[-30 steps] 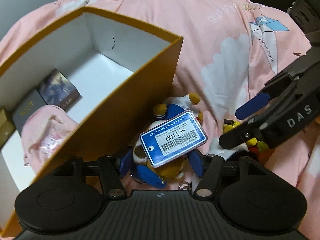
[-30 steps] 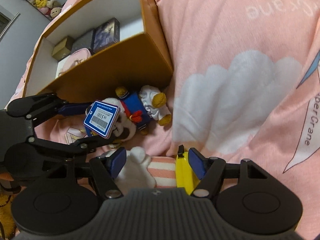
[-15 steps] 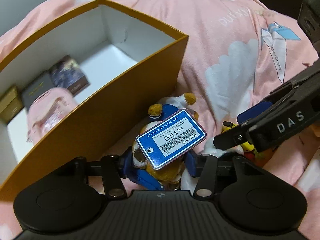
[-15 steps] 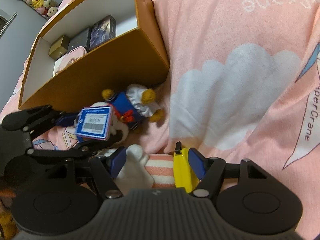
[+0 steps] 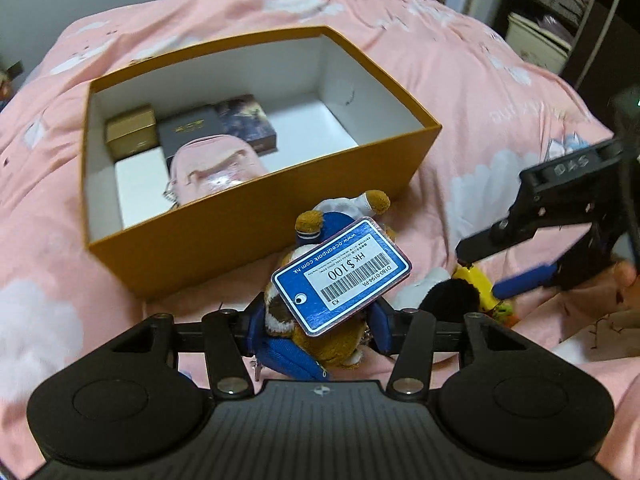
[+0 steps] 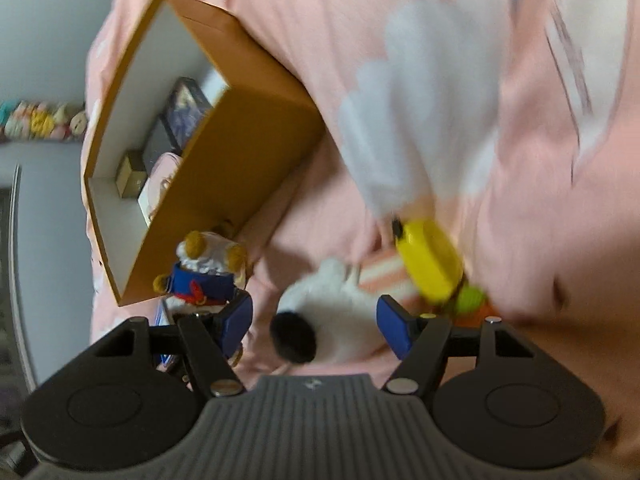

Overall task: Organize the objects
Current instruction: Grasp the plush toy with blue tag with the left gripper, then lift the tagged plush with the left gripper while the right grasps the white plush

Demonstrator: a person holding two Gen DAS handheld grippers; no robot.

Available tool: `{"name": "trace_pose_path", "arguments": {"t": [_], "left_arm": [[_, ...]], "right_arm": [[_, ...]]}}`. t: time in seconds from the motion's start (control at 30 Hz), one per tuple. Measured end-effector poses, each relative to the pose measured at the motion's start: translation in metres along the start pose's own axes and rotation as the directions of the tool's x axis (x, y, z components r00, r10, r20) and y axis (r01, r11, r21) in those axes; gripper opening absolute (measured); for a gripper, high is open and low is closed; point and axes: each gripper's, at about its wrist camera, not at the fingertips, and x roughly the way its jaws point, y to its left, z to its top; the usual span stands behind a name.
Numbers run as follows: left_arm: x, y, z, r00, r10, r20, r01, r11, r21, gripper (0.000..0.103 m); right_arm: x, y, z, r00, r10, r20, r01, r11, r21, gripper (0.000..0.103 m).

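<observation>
While the left wrist view looks down at a pink bedspread (image 5: 460,92) printed with white clouds, the left gripper (image 5: 320,326) has its blue pads pinched on a small plush toy (image 5: 332,340) in a blue outfit, held just above the bedding. A blue price tag (image 5: 342,278) with a barcode lies on top of the toy. Just beyond it sits an open orange box (image 5: 248,224), its near wall close to the toy's feet. Inside the box, toward its left half, are a gold box (image 5: 130,132), a dark grey box (image 5: 188,128), a dark printed box (image 5: 248,120) and a pink pouch (image 5: 216,172); the right half shows bare white floor. At the right edge, the right gripper (image 5: 504,268) reaches in over a second toy, white and yellow (image 5: 440,286).

From the right wrist view, which is blurred, the right gripper (image 6: 316,320) has its blue pads spread well apart, either side of the white-and-yellow toy (image 6: 336,304), which lies on the bedspread (image 6: 500,80); the pads do not seem to press on it. The toy has a black patch, a striped middle and a yellow part. To the left, the blue-dressed plush toy (image 6: 204,276) hangs in the left gripper's pads (image 6: 236,320), right beside the orange box (image 6: 224,184). A row of small plush figures (image 6: 40,124) sits against the far wall.
</observation>
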Motion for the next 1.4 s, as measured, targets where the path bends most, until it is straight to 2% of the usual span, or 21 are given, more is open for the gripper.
{"name": "trace_pose_path", "arguments": {"t": [0.17, 0.27, 0.33, 0.53, 0.63, 0.77, 0.97, 1.23, 1.33, 1.4], "left_arm": [[-0.007, 0.004, -0.009, 1.0, 0.0, 0.014, 0.0, 0.999, -0.04, 0.058], [-0.006, 0.006, -0.015, 1.0, -0.003, 0.009, 0.004, 0.998, -0.058, 0.058], [-0.004, 0.008, -0.017, 1.0, -0.005, 0.004, 0.005, 0.997, -0.074, 0.058], [-0.001, 0.013, -0.02, 1.0, 0.008, -0.008, -0.009, 0.994, -0.107, 0.058], [-0.003, 0.014, -0.021, 1.0, 0.012, -0.003, -0.012, 0.994, -0.112, 0.058], [-0.006, 0.013, -0.021, 1.0, 0.014, 0.008, -0.013, 0.993, -0.115, 0.058], [-0.012, 0.012, -0.02, 1.0, 0.012, 0.024, -0.009, 0.994, -0.11, 0.058], [-0.027, 0.015, -0.014, 0.998, -0.015, 0.059, 0.024, 0.987, -0.16, 0.058], [-0.035, 0.018, -0.007, 0.995, -0.047, 0.086, 0.062, 0.981, -0.183, 0.058], [-0.042, 0.019, 0.002, 0.992, -0.059, 0.112, 0.081, 0.977, -0.195, 0.058]], "right_arm": [[0.021, -0.01, -0.007, 0.999, -0.024, -0.032, 0.028, 0.991, 0.133, 0.075], [0.033, -0.01, -0.008, 0.999, -0.032, -0.043, 0.038, 0.985, 0.165, 0.079], [0.04, -0.007, -0.01, 0.998, -0.044, -0.05, 0.051, 0.986, 0.161, 0.083], [0.054, 0.009, -0.015, 0.993, -0.11, -0.041, 0.113, 0.988, 0.103, 0.088], [0.062, 0.007, -0.016, 0.988, -0.146, -0.045, 0.15, 0.984, 0.095, 0.087], [0.066, 0.001, -0.018, 0.986, -0.163, -0.047, 0.167, 0.981, 0.095, 0.079], [0.057, 0.001, -0.024, 0.989, -0.149, -0.021, 0.149, 0.989, 0.016, 0.071], [0.029, 0.019, -0.03, 0.995, -0.078, 0.07, 0.086, 0.989, -0.118, 0.068], [0.012, 0.034, -0.029, 0.991, -0.052, 0.124, 0.08, 0.97, -0.231, 0.068], [-0.002, 0.049, -0.03, 0.986, -0.028, 0.162, 0.084, 0.934, -0.348, 0.068]]}}
